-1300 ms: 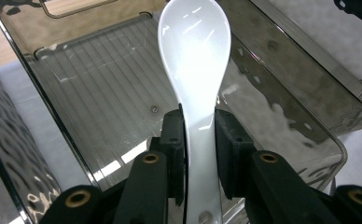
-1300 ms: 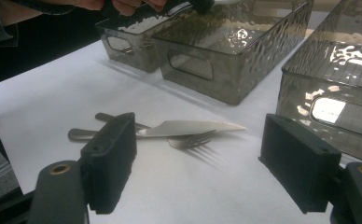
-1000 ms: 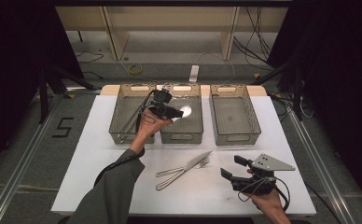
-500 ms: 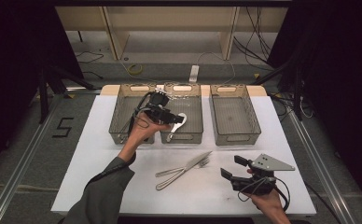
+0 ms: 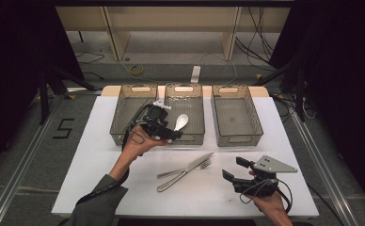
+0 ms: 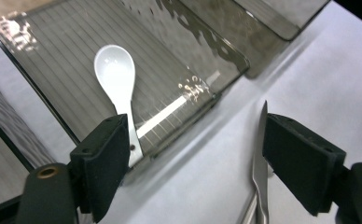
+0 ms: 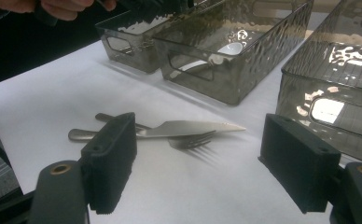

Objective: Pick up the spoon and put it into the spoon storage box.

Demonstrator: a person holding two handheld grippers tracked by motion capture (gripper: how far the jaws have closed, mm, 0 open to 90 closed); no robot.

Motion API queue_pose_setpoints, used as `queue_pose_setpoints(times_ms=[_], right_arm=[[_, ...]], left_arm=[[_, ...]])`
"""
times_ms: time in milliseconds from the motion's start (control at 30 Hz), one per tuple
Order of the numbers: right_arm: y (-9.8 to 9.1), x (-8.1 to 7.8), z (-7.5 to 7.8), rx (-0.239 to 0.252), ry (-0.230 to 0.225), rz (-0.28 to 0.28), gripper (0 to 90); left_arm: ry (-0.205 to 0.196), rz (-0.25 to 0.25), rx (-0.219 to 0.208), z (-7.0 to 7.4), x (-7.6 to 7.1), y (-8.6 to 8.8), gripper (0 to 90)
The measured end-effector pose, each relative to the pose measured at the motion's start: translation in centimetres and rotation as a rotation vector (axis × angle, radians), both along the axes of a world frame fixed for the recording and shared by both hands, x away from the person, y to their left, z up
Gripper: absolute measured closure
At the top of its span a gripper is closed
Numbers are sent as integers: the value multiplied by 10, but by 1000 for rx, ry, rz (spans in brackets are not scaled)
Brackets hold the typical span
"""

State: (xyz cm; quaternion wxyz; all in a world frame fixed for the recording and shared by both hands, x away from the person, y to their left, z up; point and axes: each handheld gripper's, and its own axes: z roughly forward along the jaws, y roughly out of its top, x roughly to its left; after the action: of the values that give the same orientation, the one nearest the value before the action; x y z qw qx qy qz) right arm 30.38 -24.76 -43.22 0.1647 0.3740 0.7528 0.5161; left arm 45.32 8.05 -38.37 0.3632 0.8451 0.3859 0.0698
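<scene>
Left claw [image 5: 175, 135] has just been opening – small white plastic spoon [image 5: 181, 121] now lies released in the middle smoked-plastic bin [image 5: 190, 89]. Right claw [image 5: 234, 169] hangs agape, empty, on the white table [image 5: 96, 155] near the steel knife [image 5: 190, 168] and fork [image 5: 183, 169] – likely next.

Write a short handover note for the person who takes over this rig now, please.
Left tongs: open, jaws have just been opening, nothing between them, at the middle bin's near edge.
Right tongs: open, empty, near the table's front right.
White spoon: lies in the middle bin. Done.
Knife and fork: lie crossed on the white table. Left to sort.
Left bin and right bin: hold nothing.
</scene>
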Motion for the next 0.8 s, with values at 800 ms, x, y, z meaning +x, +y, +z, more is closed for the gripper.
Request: queue_pose_setpoints(times_ms=[800], right_arm=[[0, 0, 0, -1, 1, -1, 278]], left_arm=[[-9, -7, 39, -6, -23, 4, 179]])
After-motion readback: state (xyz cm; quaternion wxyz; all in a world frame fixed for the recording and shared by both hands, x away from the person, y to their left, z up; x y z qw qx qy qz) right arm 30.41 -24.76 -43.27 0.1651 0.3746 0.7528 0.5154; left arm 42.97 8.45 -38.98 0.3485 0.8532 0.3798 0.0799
